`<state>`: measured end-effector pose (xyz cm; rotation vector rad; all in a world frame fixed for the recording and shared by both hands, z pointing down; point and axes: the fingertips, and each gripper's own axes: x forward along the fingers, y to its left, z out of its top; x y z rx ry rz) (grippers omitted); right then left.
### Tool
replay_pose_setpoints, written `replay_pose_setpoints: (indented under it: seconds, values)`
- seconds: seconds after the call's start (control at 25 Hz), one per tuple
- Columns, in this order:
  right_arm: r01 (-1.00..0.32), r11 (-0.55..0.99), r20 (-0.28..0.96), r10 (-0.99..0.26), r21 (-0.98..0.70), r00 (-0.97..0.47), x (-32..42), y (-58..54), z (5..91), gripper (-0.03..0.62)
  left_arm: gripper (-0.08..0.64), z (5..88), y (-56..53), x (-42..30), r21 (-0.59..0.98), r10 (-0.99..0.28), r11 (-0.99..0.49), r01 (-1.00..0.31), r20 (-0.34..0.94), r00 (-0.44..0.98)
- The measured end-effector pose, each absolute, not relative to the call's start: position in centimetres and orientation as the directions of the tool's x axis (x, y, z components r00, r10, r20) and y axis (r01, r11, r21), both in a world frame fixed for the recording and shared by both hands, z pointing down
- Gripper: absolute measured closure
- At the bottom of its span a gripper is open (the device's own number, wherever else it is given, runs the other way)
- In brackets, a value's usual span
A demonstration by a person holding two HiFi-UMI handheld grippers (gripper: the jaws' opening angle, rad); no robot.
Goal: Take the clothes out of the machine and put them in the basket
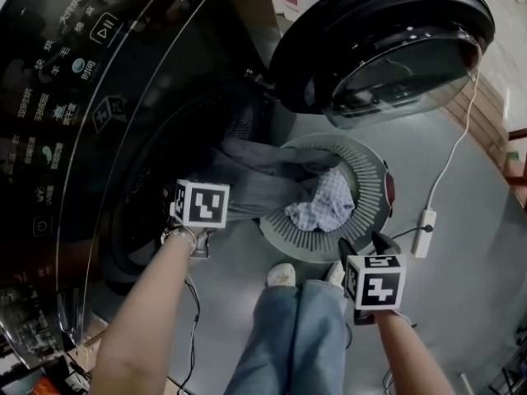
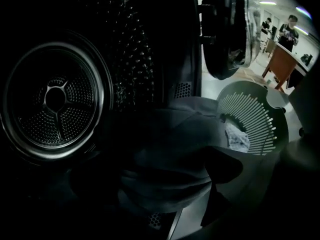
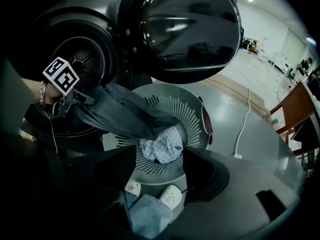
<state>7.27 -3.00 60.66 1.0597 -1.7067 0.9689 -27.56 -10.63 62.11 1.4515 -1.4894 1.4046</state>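
A grey garment (image 1: 263,179) (image 3: 120,116) drapes from the washing machine's drum mouth (image 1: 156,196) into the round grey basket (image 1: 370,179) (image 3: 165,91). A checked cloth (image 1: 323,204) (image 3: 161,144) lies in the basket. My left gripper (image 1: 202,208) (image 3: 67,96) is at the drum mouth, at the garment's upper end. Its jaws stand wide, with a fold of the garment (image 2: 170,134) between them; I see no pad pressing on it. My right gripper (image 1: 363,243) (image 3: 162,171) hangs open and empty at the basket's near right side. The drum (image 2: 55,99) looks dark inside.
The machine's round door (image 1: 387,39) (image 3: 185,29) stands open above the basket. A white power strip (image 1: 424,220) with its cord lies on the floor to the right. The person's jeans (image 1: 296,336) and white shoes (image 1: 282,275) are by the basket's near rim. Brown furniture (image 3: 295,109) stands far right.
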Motion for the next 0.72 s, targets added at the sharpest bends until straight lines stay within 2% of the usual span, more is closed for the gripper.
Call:
replay_pose_setpoints:
  seconds: [0.16,0.4,0.6,0.72]
  values:
    - [-0.921,0.356,0.939,-0.236,-0.156,-0.250,6.3,-3.1,61.1,0.307,0.015,63.3,-11.4,-29.3,-0.271,-0.255,-0.147,-0.951,0.939,-0.228]
    - [-0.916,0.380,0.934,-0.261,-0.133,-0.244,5.9,-3.1,61.9,0.308,0.012,65.4,-11.9,-30.3,-0.288,-0.233,-0.181,-0.940,0.942,-0.243]
    - [-0.911,0.394,0.940,-0.247,-0.122,-0.233,6.0,-2.3,63.5,0.311,0.002,67.6,-11.5,-28.7,-0.098,-0.248,-0.148,-0.984,0.967,-0.059]
    - [-0.917,0.377,0.945,-0.237,-0.126,-0.227,5.9,-1.9,64.3,0.321,0.024,67.9,-11.5,-28.1,-0.044,-0.249,-0.163,-0.986,0.968,-0.002]
